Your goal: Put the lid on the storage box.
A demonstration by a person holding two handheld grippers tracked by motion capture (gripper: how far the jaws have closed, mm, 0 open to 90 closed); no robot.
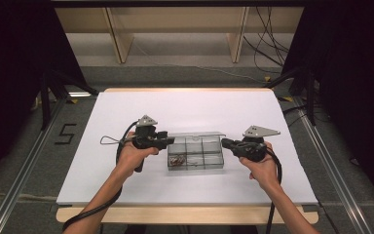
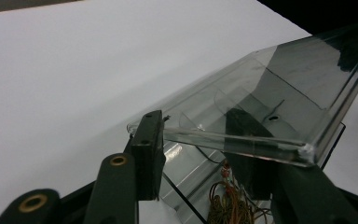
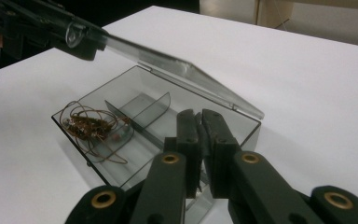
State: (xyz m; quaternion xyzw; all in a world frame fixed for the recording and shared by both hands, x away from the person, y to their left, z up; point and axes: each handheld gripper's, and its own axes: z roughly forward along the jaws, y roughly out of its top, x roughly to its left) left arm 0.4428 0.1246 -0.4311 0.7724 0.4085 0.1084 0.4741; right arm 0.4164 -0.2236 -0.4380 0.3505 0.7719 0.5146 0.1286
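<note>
White sheeting covers the desk (image 1: 126, 112), with dark curtains at both sides of the high view and pale wooden shelving across the top. Near the middle of that frame sits a clear compartment box (image 1: 195, 153), a tangle of brown wire (image 3: 93, 128) lying in its lower-left cell. The left tongs (image 1: 168, 140) come in from the left and pinch the edge of the transparent lid (image 2: 270, 107), one black jaw on each face of the plastic, holding it raised and tilted like a ramp over the tray; this probably keeps the hinge from dropping the lid shut. The right tongs (image 3: 200, 140) are pressed together with nothing between them, their tips at the box's right-hand wall, seemingly to steady it so the tray does not slide or lift with the lid. Open desk lies all round the box, widest toward the top of the high view, so the lid has free room to swing back. The desk's wooden front edge (image 1: 185, 214) lies well below both hands.
</note>
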